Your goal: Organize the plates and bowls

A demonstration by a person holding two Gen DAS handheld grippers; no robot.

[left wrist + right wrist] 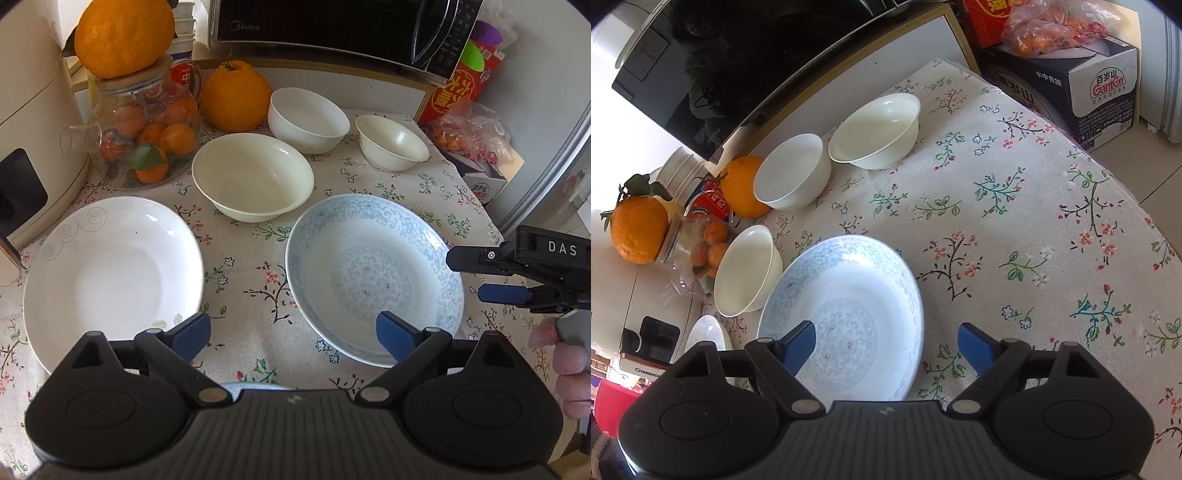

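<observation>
Hovering with fingers spread wide, left tool (pixel 293 338) above the desk's near edge between white plate (pixel 110 273) and blue-patterned plate (pixel 373 273), right tool (pixel 886 349) likewise parted (empty) over that plate's right rim, three cream bowls (pixel 253 175) toward the far edge.

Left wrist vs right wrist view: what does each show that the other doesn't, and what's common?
Only the left wrist view: the whole white plate, with the right gripper coming in from the side and the left gripper open. Only the right wrist view: the water carton in full and bare cloth to the right. Both: the blue plate, three bowls, oranges, the microwave.
</observation>
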